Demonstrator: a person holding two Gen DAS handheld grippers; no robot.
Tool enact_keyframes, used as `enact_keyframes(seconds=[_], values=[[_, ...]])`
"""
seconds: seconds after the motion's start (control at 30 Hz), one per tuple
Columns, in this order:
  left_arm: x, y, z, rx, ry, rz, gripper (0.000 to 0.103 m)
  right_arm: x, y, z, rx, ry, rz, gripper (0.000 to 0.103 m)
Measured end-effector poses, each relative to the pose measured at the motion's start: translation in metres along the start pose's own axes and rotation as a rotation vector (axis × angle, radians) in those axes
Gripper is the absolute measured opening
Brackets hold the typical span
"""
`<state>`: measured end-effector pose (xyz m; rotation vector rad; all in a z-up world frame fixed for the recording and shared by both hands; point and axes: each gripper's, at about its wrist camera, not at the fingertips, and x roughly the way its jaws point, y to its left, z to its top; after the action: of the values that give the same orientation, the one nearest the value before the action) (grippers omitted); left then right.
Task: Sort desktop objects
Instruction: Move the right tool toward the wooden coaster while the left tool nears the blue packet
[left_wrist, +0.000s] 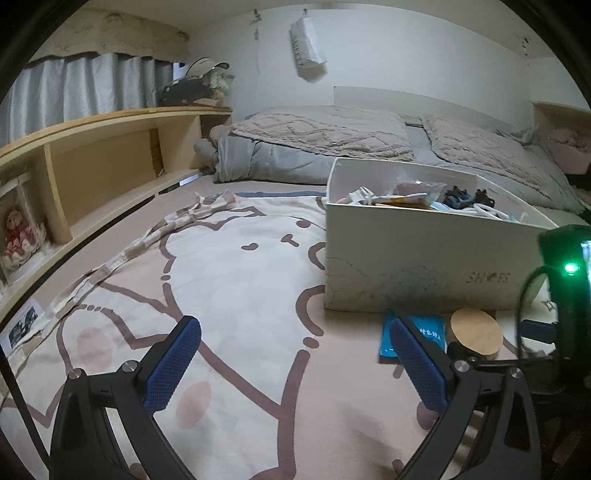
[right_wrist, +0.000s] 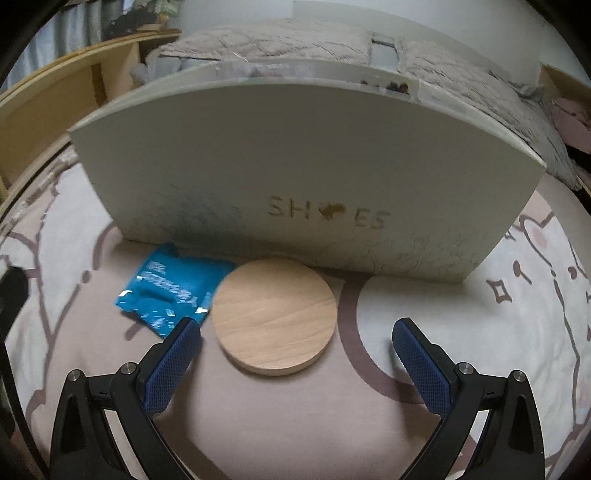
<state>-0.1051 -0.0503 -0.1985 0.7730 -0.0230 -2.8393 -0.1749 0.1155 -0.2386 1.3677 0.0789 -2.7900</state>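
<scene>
Over on the left, the left gripper (left_wrist: 295, 345) hung above the patterned bedspread (left_wrist: 229, 280) with its blue pads spread wide and nothing between them, only bare cloth under the gap. Just past its right finger lay the blue packet (left_wrist: 430, 326), partly hidden behind that finger, and right beside the packet sat the round wooden disc (left_wrist: 474, 332), both close in front of the white shoe box (left_wrist: 424, 258). The box stood open, a jumble of small things showing over its rim. Moving right, the right gripper (right_wrist: 295, 341) was also spread wide and empty, hovering low over the bedspread (right_wrist: 461, 314). The wooden disc (right_wrist: 275, 315) lay flat just ahead of the gap and toward its left finger, overlapping the edge of the blue packet (right_wrist: 166, 291), whose corner sat beside that finger's tip. Behind both stood the box wall (right_wrist: 295, 166) marked SHOES.
</scene>
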Motion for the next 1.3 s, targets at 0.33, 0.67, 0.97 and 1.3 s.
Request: enact_keyframes(seconds=[0.33, 0.67, 0.97, 1.3], values=[[0.007, -0.004, -0.004, 0.022, 0.027, 0.005, 0.103, 0.007, -0.012, -0.001, 0.092, 0.017, -0.041, 0.103], [0.018, 0.002, -0.013, -0.025, 0.095, 0.059, 0.103, 0.003, -0.036, -0.013, 0.272, 0.039, -0.204, 0.103], [0.016, 0.009, -0.015, -0.056, 0.081, 0.123, 0.103, 0.003, -0.008, -0.013, 0.127, 0.036, -0.185, 0.103], [0.018, 0.032, -0.018, -0.17, 0.107, 0.142, 0.103, -0.002, 0.016, -0.021, 0.007, 0.014, -0.213, 0.103]])
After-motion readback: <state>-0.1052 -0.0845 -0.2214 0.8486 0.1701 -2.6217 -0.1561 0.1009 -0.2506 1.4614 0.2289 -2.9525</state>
